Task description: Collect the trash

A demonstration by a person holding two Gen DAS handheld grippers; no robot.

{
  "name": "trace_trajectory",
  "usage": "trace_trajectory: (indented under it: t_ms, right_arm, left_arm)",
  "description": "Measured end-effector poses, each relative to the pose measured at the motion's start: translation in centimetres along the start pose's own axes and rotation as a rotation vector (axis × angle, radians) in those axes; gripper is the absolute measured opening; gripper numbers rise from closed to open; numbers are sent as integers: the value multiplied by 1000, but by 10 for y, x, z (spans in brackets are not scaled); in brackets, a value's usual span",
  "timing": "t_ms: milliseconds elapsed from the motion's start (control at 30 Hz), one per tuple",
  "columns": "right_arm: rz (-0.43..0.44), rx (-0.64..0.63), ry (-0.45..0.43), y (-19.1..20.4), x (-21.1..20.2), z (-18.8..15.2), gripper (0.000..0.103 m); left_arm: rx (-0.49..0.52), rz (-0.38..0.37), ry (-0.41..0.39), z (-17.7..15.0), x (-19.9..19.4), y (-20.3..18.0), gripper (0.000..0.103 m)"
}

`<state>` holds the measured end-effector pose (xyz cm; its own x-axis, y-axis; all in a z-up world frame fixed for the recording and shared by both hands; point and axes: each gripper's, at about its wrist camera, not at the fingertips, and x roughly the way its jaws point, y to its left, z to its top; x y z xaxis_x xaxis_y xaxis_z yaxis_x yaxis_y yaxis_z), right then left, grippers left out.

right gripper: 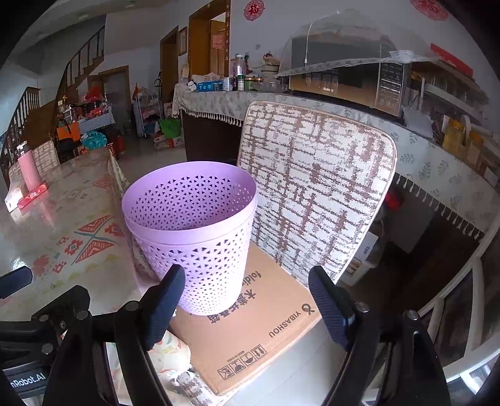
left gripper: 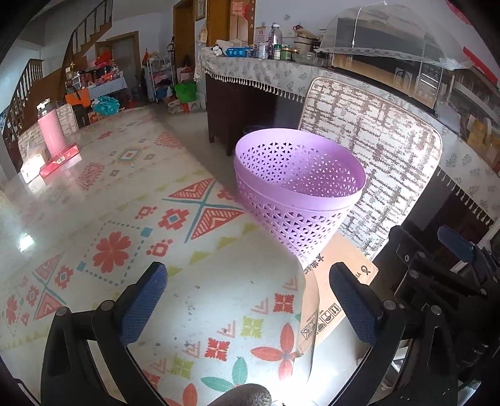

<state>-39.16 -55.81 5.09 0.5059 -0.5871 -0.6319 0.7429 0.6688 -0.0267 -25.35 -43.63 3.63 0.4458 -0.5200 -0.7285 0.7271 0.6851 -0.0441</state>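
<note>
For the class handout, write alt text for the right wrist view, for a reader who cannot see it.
An empty purple perforated wastebasket stands on a flat cardboard box lying on a chair seat, in front of the chair's woven backrest. The right gripper hangs open before it, holding nothing; a patterned tablecloth lies to the left.

place: lived-in home, open dining/living room
stairs: wooden staircase [right gripper: 78, 65] rising at 10 o'clock
sideboard: fringed cloth, jars, microwave [right gripper: 347, 86] sitting at 1 o'clock under mesh food cover [left gripper: 381, 31]
table: patterned tablecloth [left gripper: 125, 250] covering it
clutter: bags, boxes piling up at 11 o'clock
wall: red paper decoration [right gripper: 253, 9] hanging at 12 o'clock
</note>
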Motion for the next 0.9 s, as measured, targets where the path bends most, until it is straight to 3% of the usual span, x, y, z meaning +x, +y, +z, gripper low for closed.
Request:
trace_trajectory:
  t_ms: [900]
  right_arm:
    - [22, 12, 30, -5, 14, -5, 86]
  left_arm:
    - [0, 2, 35, -1, 15, 0, 103]
